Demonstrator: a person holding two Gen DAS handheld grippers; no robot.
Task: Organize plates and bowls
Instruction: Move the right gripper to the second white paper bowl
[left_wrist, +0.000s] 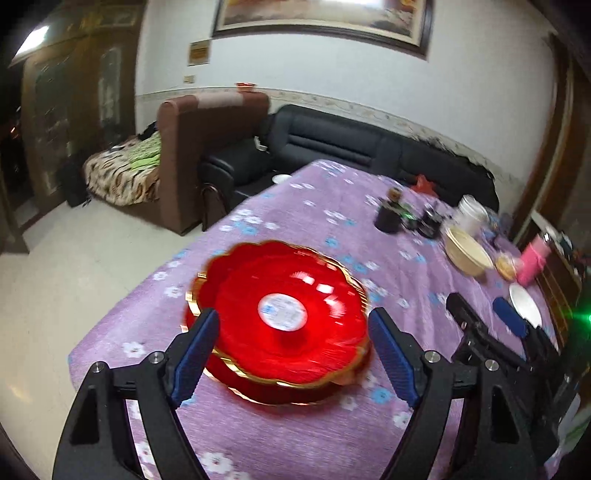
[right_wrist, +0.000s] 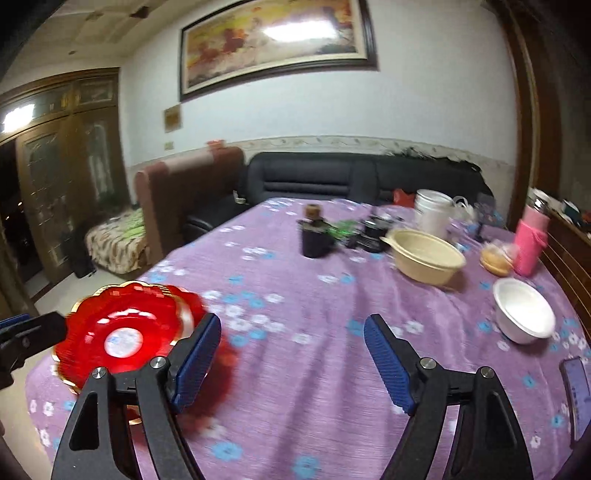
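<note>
From the left wrist, the left gripper (left_wrist: 291, 332) is hanging with jaws released on either side of the stacked red plates (left_wrist: 280, 317), which are sitting near the table's (left_wrist: 314, 206) corner; a clumsy nudge is risking a slide off. The right wrist view is revealing more: the right gripper (right_wrist: 291, 354) is gaping over bare cloth, the white bowl (right_wrist: 524, 314) and beige bowl (right_wrist: 428, 258) are waiting beyond.

No legible text. Round white sticker (left_wrist: 282, 312) at centre of red plate (left_wrist: 325, 354), lower middle of frame: print blurred. Yellow wall plaque (left_wrist: 199, 52), upper left: unreadable.
</note>
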